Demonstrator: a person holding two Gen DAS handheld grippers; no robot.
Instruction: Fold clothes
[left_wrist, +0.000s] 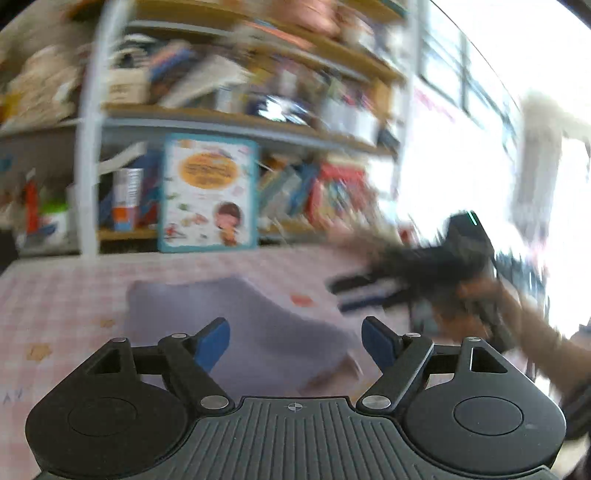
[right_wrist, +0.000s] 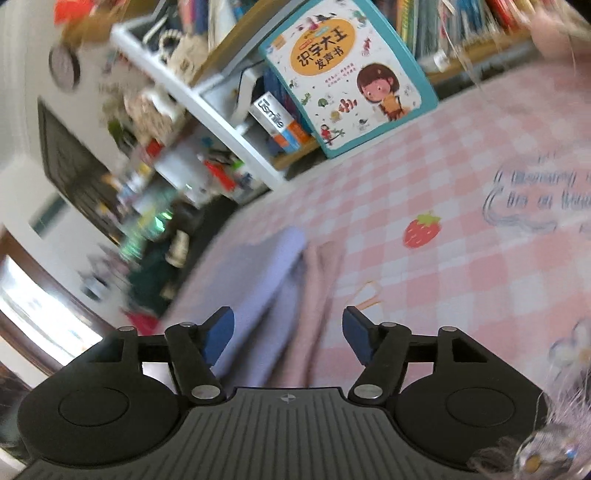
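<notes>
Both the left tongs (left_wrist: 295, 345) and right tongs (right_wrist: 288, 334) are held apart, empty. Ahead, a folded lavender garment (left_wrist: 236, 325) is blurred, its pink underlayer (right_wrist: 321, 291) partly hidden.

A cluttered bookshelf (left_wrist: 236, 122) stands behind the pink checked tabletop (right_wrist: 424, 258); a bright window (left_wrist: 461, 74) glares at right.
</notes>
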